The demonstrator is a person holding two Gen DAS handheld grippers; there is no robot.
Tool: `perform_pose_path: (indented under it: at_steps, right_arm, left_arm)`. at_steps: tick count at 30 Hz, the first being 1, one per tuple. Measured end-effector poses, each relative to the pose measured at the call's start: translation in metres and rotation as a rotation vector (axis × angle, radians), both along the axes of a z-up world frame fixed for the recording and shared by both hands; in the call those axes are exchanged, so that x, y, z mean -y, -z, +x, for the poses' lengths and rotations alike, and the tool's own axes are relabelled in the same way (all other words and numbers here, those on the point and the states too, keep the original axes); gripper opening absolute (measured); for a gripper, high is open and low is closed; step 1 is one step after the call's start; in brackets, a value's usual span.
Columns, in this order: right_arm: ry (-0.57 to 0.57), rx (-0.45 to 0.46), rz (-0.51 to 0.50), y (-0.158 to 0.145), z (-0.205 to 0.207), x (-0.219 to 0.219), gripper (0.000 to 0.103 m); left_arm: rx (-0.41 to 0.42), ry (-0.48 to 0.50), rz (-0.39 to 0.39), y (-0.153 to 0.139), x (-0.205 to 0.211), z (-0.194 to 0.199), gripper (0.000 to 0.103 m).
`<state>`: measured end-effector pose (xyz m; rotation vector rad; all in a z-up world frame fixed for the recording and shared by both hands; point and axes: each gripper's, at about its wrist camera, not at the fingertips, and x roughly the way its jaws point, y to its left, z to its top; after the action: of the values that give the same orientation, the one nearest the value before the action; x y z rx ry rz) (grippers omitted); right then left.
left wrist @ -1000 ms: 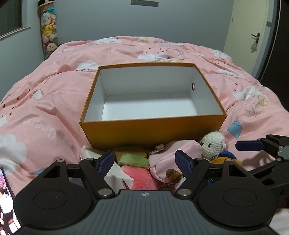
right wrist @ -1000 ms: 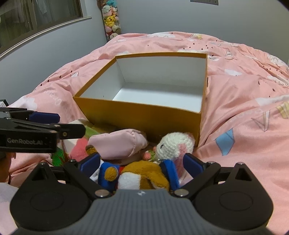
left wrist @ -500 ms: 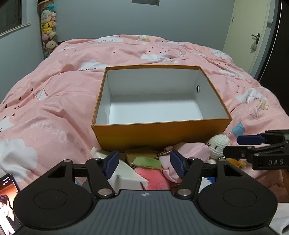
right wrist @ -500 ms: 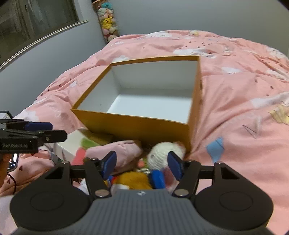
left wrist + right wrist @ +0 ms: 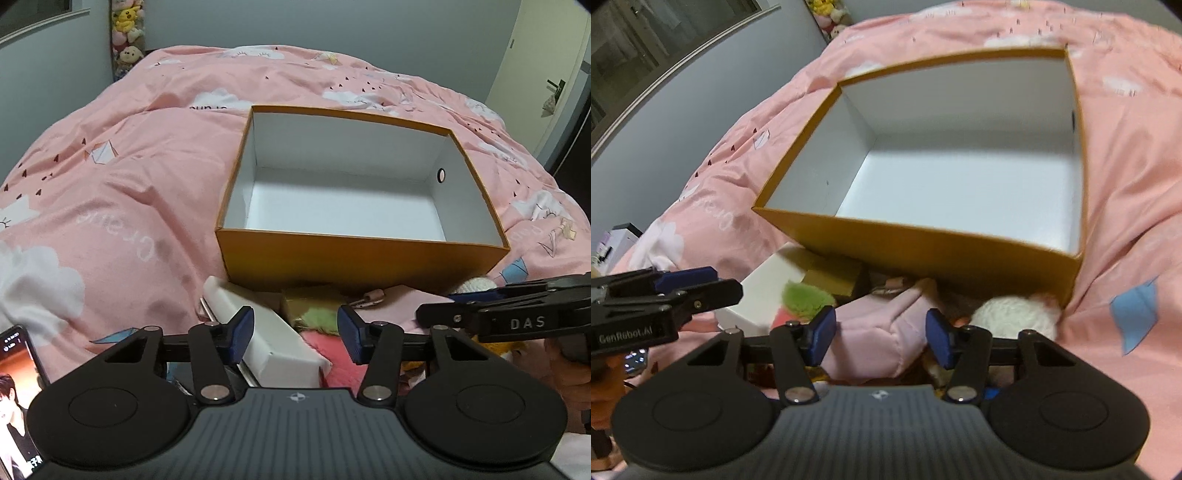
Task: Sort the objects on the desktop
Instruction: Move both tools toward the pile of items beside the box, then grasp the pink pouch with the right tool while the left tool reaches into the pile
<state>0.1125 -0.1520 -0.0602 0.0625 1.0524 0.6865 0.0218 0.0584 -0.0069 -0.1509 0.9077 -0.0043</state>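
Orange box [image 5: 362, 258], open-topped with bare white interior: frame centre, on pink bed cover [image 5: 122, 192]. Small items heaped against near wall.

Left gripper [image 5: 295, 334]: fingers just narrowed, part-open, astride white carton [image 5: 273, 347]; contact not determinable.

Right gripper [image 5: 881, 338]: fingers just narrowed, astride pink pouch [image 5: 882, 332]; grip not determinable.
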Motion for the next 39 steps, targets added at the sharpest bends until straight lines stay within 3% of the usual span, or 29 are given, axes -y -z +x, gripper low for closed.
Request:
perform_pose_path:
  at_steps: [4, 8, 12, 15, 24, 30, 34, 39]
  right_arm:
    - [-0.019, -0.045, -0.006, 0.008, -0.006, 0.001, 0.050]
    - [-0.034, -0.017, -0.014, 0.010, -0.018, 0.004, 0.044]
    - [-0.031, 0.043, -0.031, 0.002, -0.027, 0.006, 0.022]
    - [-0.051, 0.103, -0.037, -0.008, -0.034, 0.006, 0.017]
    - [-0.033, 0.234, -0.026, -0.047, -0.048, 0.028, 0.012]
    - [0.026, 0.272, -0.010, -0.068, -0.056, 0.057, 0.010]
    - [0.086, 0.323, -0.057, -0.076, -0.064, 0.076, 0.008]
    - [0.169, 0.318, -0.100, -0.073, -0.060, 0.105, 0.008]
  left_arm:
    - [-0.011, 0.004, -0.005, 0.002, 0.002, 0.000, 0.059]
    - [-0.015, 0.028, -0.010, 0.004, 0.009, -0.001, 0.059]
    - [-0.011, 0.047, -0.013, 0.003, 0.015, -0.002, 0.059]
    - [-0.005, 0.047, -0.016, 0.001, 0.015, -0.003, 0.059]
    - [0.006, 0.085, -0.020, -0.004, 0.020, -0.006, 0.059]
    - [0.030, 0.220, 0.039, -0.006, 0.035, -0.012, 0.059]
    - [0.031, 0.328, 0.091, -0.002, 0.050, -0.017, 0.059]
    - [0.008, 0.453, 0.179, 0.009, 0.071, -0.023, 0.050]
